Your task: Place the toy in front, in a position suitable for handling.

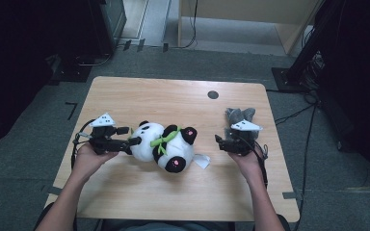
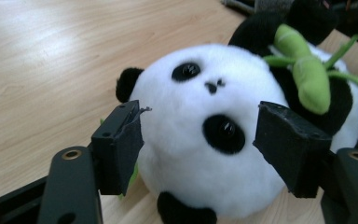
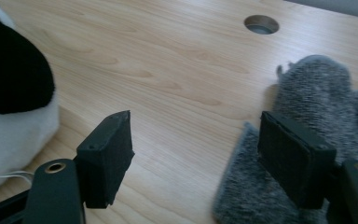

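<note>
On wooden table [image 1: 125, 190], left gripper [image 2: 198, 140] wide open around panda [image 2: 205, 130] head, right gripper [image 3: 196, 158] open, empty, over grey plush [image 3: 317, 98].

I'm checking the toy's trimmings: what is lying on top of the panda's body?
A green plush bamboo sprig lies across the plush panda's black chest, its leaves spreading outward. How it is fastened is hidden beneath it.

Soft fluffy plush panda [image 2: 200, 140], shaggy grey fur toy [image 3: 307, 102], smooth pale wood-grain tabletop [image 3: 168, 65], matt black gripper pads [image 2: 121, 144].
</note>
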Available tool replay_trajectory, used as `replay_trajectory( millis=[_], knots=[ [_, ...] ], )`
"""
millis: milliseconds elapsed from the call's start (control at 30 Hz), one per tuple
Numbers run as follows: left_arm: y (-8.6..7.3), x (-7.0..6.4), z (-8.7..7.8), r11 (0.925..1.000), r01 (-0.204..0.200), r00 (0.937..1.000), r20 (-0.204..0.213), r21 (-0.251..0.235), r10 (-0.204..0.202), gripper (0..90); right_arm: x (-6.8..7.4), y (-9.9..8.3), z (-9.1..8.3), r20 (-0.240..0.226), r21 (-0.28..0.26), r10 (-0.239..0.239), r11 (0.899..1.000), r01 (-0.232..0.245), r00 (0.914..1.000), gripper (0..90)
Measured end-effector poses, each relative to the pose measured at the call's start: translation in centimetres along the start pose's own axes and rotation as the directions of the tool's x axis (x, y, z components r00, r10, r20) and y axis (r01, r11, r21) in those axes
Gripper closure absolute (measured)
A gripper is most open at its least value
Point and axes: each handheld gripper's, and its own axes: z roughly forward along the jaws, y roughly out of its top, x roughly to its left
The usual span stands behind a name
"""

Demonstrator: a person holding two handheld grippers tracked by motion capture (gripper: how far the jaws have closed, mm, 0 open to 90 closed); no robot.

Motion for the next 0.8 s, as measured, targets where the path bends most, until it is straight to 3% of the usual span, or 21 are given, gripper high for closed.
replay_trajectory(
  millis=[167,233,467,700,800],
  knots=[
    [-0.9,0.2,0.1,0.9999,0.010,0.9999,0.008,0.009,-0.010,29.7,-1.4,0.0,-0.6,0.022,-0.017,0.027,1.000,-0.027,0.9994,29.2],
    [-1.2,0.2,0.4,0.9998,0.002,0.9995,0.030,0.020,-0.003,29.7,-1.8,0.1,-0.7,0.029,-0.017,0.037,0.999,-0.036,0.9989,29.2],
    [-1.7,0.1,1.8,0.9957,-0.030,0.9971,0.072,0.087,0.024,26.5,-1.8,0.0,-0.8,0.020,-0.009,0.032,0.999,-0.031,0.9993,29.2],
    [-2.1,0.6,2.5,0.9964,-0.046,0.9963,0.076,0.071,0.041,16.7,-2.7,-0.2,-0.9,0.043,-0.013,0.049,0.999,-0.049,0.9978,29.2],
    [-2.1,0.8,2.8,0.9971,-0.031,0.9962,0.084,0.070,0.025,13.8,-3.2,-0.3,-0.9,0.055,-0.013,0.060,0.998,-0.060,0.9967,29.2]
  ],
)
